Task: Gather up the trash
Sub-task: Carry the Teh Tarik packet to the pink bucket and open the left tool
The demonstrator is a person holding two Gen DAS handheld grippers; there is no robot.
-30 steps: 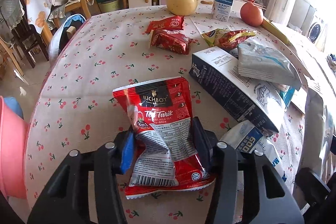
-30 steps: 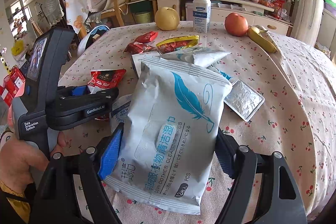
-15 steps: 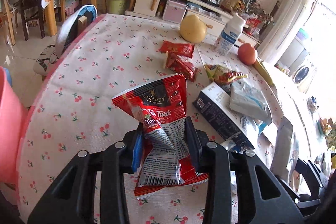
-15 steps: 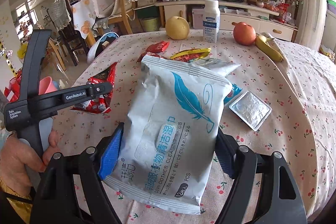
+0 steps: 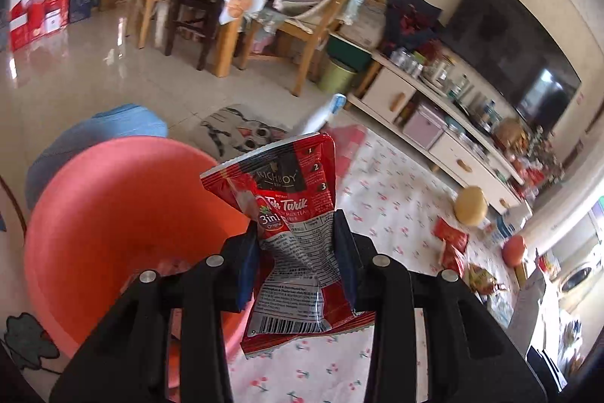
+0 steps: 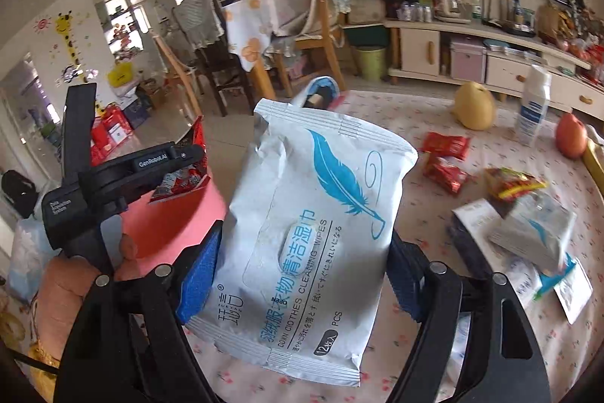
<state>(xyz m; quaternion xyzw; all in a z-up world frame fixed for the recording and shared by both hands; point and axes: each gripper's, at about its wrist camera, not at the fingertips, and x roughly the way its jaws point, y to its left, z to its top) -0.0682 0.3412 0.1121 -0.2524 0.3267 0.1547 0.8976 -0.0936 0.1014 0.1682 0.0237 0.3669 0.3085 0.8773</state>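
While both claws are loaded, each carries one piece of trash.
Left claw (image 5: 298,252): pinching a crumpled red tea packet (image 5: 290,237) at its middle, after its jaws closed tighter; packet sticks up past the fingertips, off the surface (image 5: 392,199).
Right claw (image 6: 302,267): pinching a white wipes pack (image 6: 309,214) by its sides, lifted above the surface.
Left view only: pink bin (image 5: 113,221) just beside and below the packet.
Right view only: hand (image 6: 75,274) on the left claw's handle; more wrappers (image 6: 445,157), a milk bottle (image 6: 534,104).
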